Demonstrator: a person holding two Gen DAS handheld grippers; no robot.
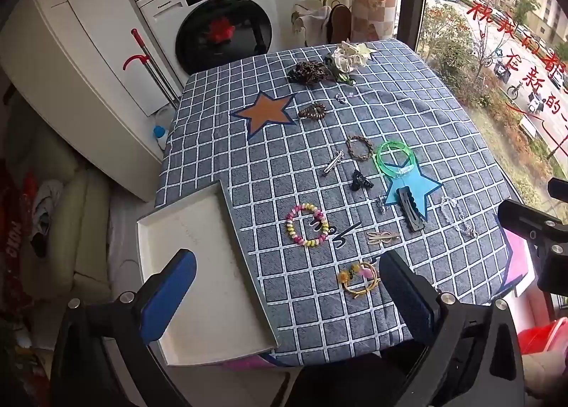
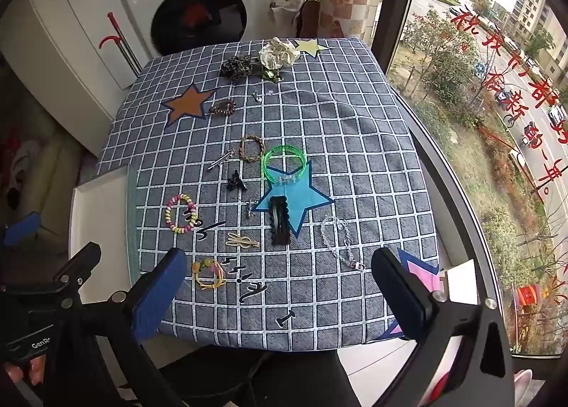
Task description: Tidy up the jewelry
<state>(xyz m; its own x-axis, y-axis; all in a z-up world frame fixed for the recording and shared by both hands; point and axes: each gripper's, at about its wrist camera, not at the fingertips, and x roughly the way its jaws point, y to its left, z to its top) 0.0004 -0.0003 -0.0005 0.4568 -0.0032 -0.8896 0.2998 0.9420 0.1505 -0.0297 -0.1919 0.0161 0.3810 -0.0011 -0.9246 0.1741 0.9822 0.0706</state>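
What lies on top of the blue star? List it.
On the blue star: a dark hair clip across its lower part and the green bangle overlapping its top point. The star's surface beneath them is covered.

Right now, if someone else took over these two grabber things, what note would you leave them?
Left hand-held gripper: open, empty, above the table's near left.
Right hand-held gripper: open, empty, above the near edge.
White tray at the table's left edge: nothing visible in it.
All jewelry lies loose on the checked cloth: green bangle, black clip, coloured bead bracelet, clear bead chain, yellow band, scrunchies at the far end.
Done: nothing.
Left: sorting every piece, presumably into the tray.
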